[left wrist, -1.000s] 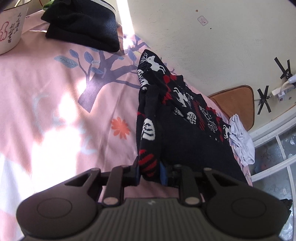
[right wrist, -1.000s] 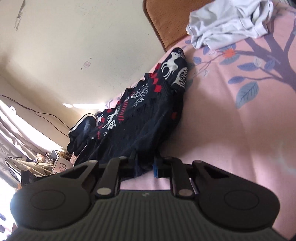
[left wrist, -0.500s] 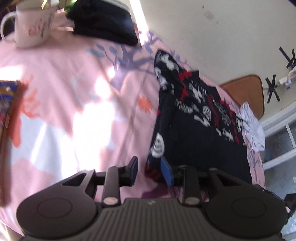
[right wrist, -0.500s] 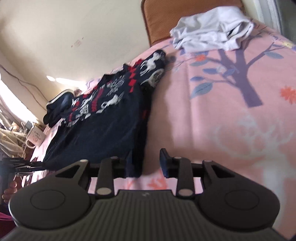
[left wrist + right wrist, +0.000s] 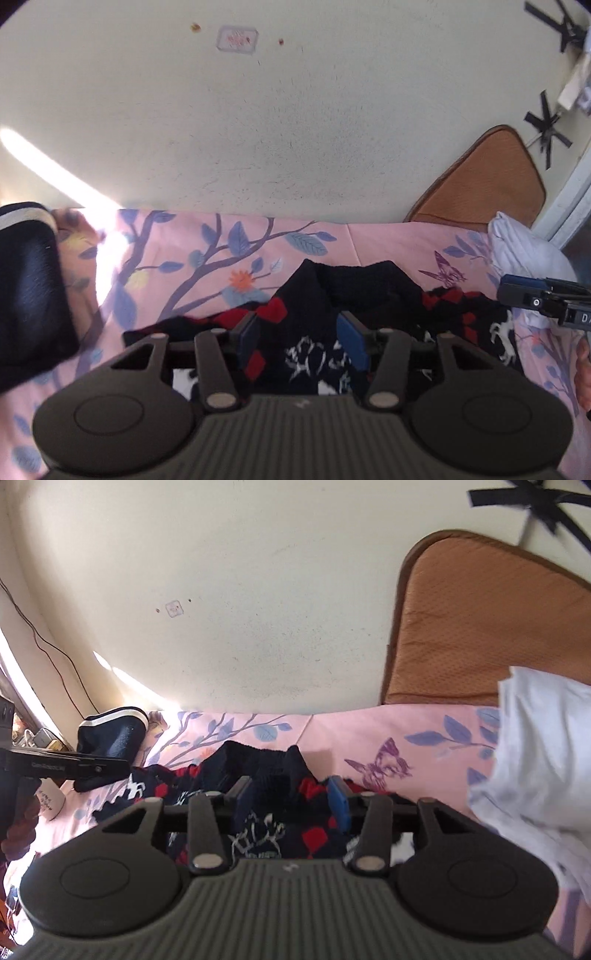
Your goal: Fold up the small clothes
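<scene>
Left wrist view: the left claw (image 5: 301, 341) stands spread, its jaws just opening, pinching nothing, above the black knitted sweater with red diamonds and white reindeer (image 5: 354, 291) lying on the pink tree-print bedsheet (image 5: 207, 240). Risk: a blue pad snags the knit and drags the fold open.

Right wrist view: the right claw (image 5: 290, 805) is likewise spread and empty over the collar. The crumpled white garment (image 5: 535, 760) lies just beside; a careless sweep could catch it.

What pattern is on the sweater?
The sweater is black with red diamonds and white motifs, clearest in the left wrist view.
</scene>
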Demonstrator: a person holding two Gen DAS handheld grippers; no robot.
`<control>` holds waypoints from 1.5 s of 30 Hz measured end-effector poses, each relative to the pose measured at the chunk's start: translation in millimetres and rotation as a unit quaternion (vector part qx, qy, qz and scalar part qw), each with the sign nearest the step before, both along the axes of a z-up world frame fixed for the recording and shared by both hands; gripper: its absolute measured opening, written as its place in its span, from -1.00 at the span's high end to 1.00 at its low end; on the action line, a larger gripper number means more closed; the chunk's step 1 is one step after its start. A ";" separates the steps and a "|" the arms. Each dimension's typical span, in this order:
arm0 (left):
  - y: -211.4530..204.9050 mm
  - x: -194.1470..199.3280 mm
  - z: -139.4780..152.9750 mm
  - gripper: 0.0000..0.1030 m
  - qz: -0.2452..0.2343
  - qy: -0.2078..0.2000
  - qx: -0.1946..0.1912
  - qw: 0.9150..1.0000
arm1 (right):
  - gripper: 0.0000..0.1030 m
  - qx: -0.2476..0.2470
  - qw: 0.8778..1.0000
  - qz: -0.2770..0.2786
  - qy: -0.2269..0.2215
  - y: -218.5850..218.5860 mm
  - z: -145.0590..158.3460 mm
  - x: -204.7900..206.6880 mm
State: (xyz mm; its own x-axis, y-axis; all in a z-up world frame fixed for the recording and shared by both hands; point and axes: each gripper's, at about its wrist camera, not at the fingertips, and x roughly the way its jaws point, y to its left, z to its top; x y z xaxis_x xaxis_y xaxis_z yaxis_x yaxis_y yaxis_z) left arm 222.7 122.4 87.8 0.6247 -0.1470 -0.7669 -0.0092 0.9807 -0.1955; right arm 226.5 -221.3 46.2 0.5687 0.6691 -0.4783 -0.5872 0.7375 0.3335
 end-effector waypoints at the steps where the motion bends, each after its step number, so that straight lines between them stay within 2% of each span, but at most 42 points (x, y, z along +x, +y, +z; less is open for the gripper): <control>1: -3.6 18.4 -9.7 0.09 0.003 0.009 -0.005 1.000 | -0.13 -0.009 1.000 0.001 0.006 17.4 -3.6 18.6; 4: -9.3 55.1 -34.7 0.09 0.011 0.027 -0.010 1.000 | -0.15 -0.028 0.999 0.010 0.025 54.5 -19.3 56.1; 6: -13.3 70.2 -54.8 0.17 0.016 0.044 -0.008 0.999 | -0.15 -0.035 0.998 0.025 0.048 71.7 -33.8 73.1; 7: -16.5 71.5 -59.1 0.28 0.018 0.037 0.008 0.999 | -0.14 -0.045 0.997 0.028 0.053 79.7 -41.3 78.1; 8: -20.6 70.8 -60.4 0.63 0.011 0.029 0.032 0.999 | -0.11 -0.057 0.996 0.031 0.055 86.1 -47.6 80.4; 9: -23.1 69.4 -60.1 0.70 0.003 0.026 0.040 0.999 | 0.41 -0.066 0.995 0.036 0.059 90.9 -52.4 82.0; 10: -23.0 66.2 -57.1 0.83 -0.001 0.023 0.035 0.999 | 0.77 -0.076 0.994 0.038 0.063 93.6 -54.9 81.7; 11: -20.8 60.5 -50.6 0.84 -0.002 0.019 0.026 0.999 | 0.78 -0.077 0.995 0.032 0.057 92.7 -53.7 78.5; 13: -19.5 41.0 -32.4 0.84 -0.011 -0.002 0.015 1.000 | 0.78 -0.054 0.997 0.041 0.038 85.3 -39.0 65.3; 16: -20.4 -14.1 4.8 0.84 -0.034 -0.051 0.002 0.998 | 0.79 -0.028 0.998 0.060 -0.001 66.2 -5.0 21.6; 19: -24.9 -86.7 31.9 0.84 -0.050 -0.102 -0.004 0.994 | 0.79 -0.030 0.993 0.090 -0.066 45.4 22.8 -47.3; 21: -29.7 -139.3 38.6 0.84 -0.056 -0.127 -0.001 0.990 | 0.79 -0.035 0.988 0.111 -0.099 28.2 28.0 -98.9; 23: -31.4 -183.6 35.2 0.83 -0.056 -0.137 -0.007 0.989 | 0.79 -0.051 0.983 0.122 -0.128 13.9 22.1 -146.2; 25: -32.9 -223.6 25.4 0.83 -0.047 -0.128 -0.026 0.990 | 0.78 -0.071 0.977 0.132 -0.153 1.3 5.5 -194.1; 29: -32.9 -281.9 -18.3 0.83 -0.025 -0.090 -0.053 0.994 | 0.78 -0.099 0.973 0.125 -0.167 -12.0 -44.9 -260.0; 32: -28.8 -300.6 -51.0 0.76 -0.014 -0.044 -0.077 0.996 | 0.76 -0.087 0.982 0.093 -0.138 -16.5 -79.7 -271.7; 34: -19.9 -311.6 -57.8 0.75 -0.006 -0.036 -0.098 0.995 | 0.64 -0.072 0.984 0.070 -0.146 -16.3 -91.1 -276.7; 35: -15.6 -315.0 -54.0 0.68 -0.005 -0.041 -0.106 0.994 | 0.52 -0.060 0.986 0.062 -0.143 -20.8 -89.6 -278.8; 36: -8.9 -321.5 -46.8 0.61 0.001 -0.058 -0.109 0.992 | 0.22 -0.051 0.988 0.057 -0.133 -25.2 -85.4 -280.1; 37: -3.2 -325.2 -38.4 0.41 0.010 -0.077 -0.106 0.991 | 0.16 -0.031 0.990 0.059 -0.128 -33.2 -81.2 -280.8; 38: 4.5 -328.9 -28.4 0.25 0.023 -0.099 -0.102 0.990 | 0.16 -0.007 0.990 0.056 -0.129 -41.8 -76.7 -282.3; 39: 11.9 -329.5 -20.7 0.22 0.034 -0.114 -0.102 0.988 | 0.16 0.013 0.990 0.050 -0.131 -50.9 -71.4 -282.7; 42: 31.5 -317.9 -8.0 0.21 0.058 -0.132 -0.120 0.982 | 0.12 0.056 0.989 0.015 -0.136 -68.1 -54.9 -277.3; 45: 34.6 -288.4 -10.8 0.26 0.053 -0.129 -0.114 0.984 | 0.13 0.102 0.988 0.018 -0.110 -58.4 -45.0 -263.1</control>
State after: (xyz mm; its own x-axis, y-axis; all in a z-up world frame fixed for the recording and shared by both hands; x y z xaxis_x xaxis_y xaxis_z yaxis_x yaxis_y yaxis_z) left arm -65.7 157.0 77.0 0.8148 -0.2199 -0.5364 -0.0306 0.9076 -0.4187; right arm -36.6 -279.7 1.2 0.6181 0.7607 -0.1981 -0.6867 0.6452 0.3349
